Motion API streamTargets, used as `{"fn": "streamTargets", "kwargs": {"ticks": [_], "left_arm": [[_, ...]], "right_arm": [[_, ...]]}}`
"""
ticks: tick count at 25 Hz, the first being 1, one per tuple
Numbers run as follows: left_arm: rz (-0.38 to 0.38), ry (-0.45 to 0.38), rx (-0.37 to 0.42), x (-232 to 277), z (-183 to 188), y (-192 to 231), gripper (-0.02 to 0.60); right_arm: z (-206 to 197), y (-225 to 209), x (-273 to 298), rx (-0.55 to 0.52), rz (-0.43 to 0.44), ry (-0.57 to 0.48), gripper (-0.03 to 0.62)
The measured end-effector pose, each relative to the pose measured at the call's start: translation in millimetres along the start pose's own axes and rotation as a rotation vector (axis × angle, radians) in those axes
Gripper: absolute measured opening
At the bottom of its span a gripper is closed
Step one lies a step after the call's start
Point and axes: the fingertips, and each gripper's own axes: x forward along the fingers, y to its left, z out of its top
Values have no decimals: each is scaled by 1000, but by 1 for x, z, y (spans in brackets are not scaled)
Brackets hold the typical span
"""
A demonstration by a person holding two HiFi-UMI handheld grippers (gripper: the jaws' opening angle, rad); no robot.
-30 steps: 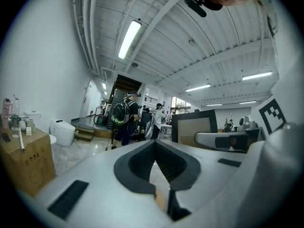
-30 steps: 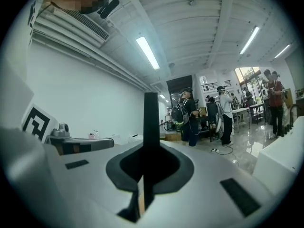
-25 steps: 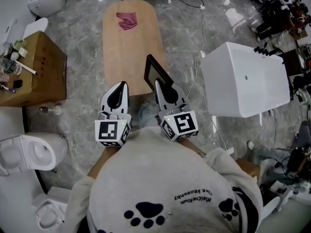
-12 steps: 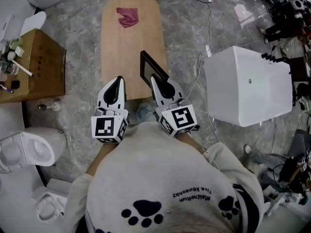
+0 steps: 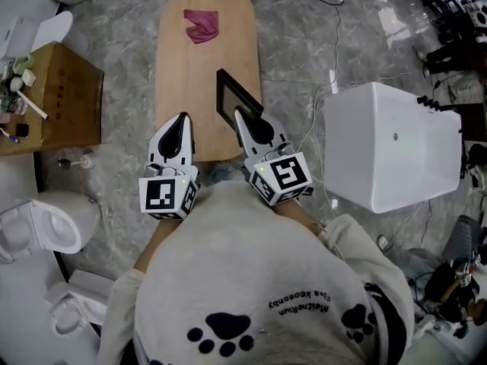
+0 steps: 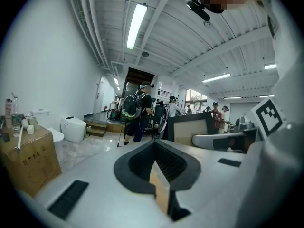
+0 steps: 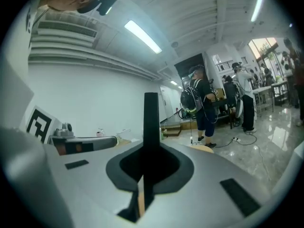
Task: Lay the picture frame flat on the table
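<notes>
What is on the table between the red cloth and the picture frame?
Nothing. In the head view, the wooden table is bare between the red cloth and the picture frame.

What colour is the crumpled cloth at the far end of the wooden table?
The cloth is dark pinkish red; the head view shows it best.

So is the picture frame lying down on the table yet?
Not yet. Done: the right tool is shut on the picture frame. In hand: the frame is held up on its edge over the near end of the wooden table. Left: tip it flat onto the wood and let go. The left tool is shut and empty.
</notes>
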Motion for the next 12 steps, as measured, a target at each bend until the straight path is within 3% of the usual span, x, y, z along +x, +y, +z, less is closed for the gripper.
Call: {"fn": "streamTargets", "kwargs": {"ticks": [12], "left_arm": [[73,33,-11,-7,-7,22,8]], "right_arm": [[-11,0,22,55,61,42,17]]}}
